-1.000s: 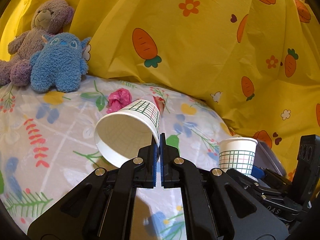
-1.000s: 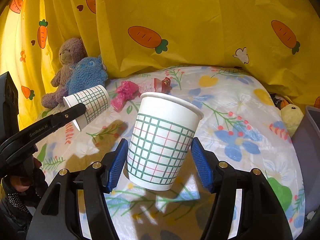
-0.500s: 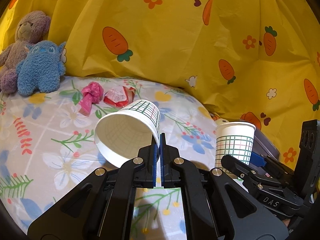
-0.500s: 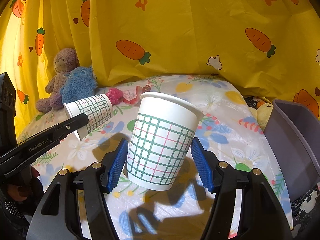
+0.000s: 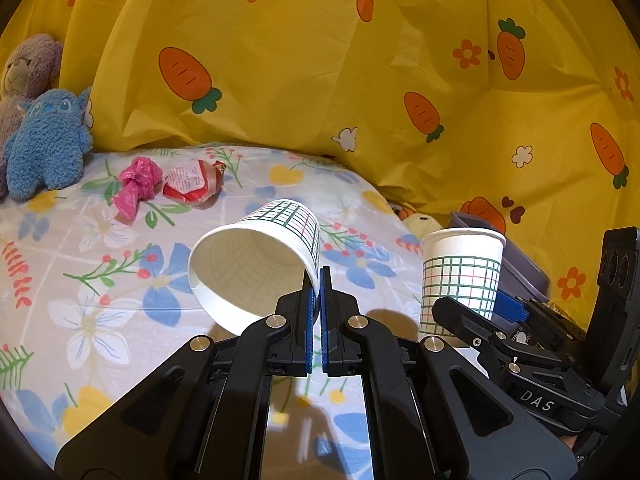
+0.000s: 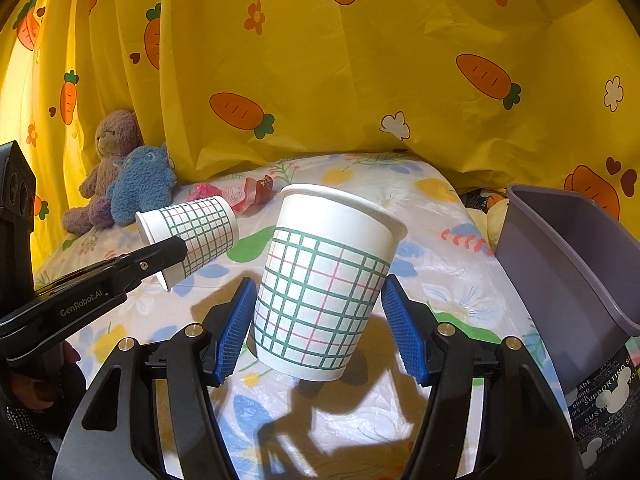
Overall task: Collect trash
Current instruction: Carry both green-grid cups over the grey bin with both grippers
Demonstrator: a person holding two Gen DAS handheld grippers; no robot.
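My left gripper [image 5: 319,276] is shut on the rim of a checked paper cup [image 5: 256,264], held tipped on its side above the flowered cloth; the same cup shows in the right wrist view [image 6: 192,236]. My right gripper [image 6: 316,312] is shut on a second checked paper cup [image 6: 324,280], held upright and slightly tilted by its sides; it also shows in the left wrist view [image 5: 460,276]. A crumpled pink bag [image 5: 136,184] and a red-and-white wrapper [image 5: 192,182] lie on the cloth at the back.
A grey bin [image 6: 568,272] stands at the right beside the bed edge, also showing in the left wrist view [image 5: 520,268]. A blue plush [image 5: 44,144] and a brown bear [image 6: 108,160] sit at the back left. A yellow carrot curtain [image 5: 320,60] hangs behind. A yellow plush [image 5: 420,224] lies beside the bin.
Both grippers have swung right with their cups held. The plush toys have slid left and the grey bin has come into view at the right.
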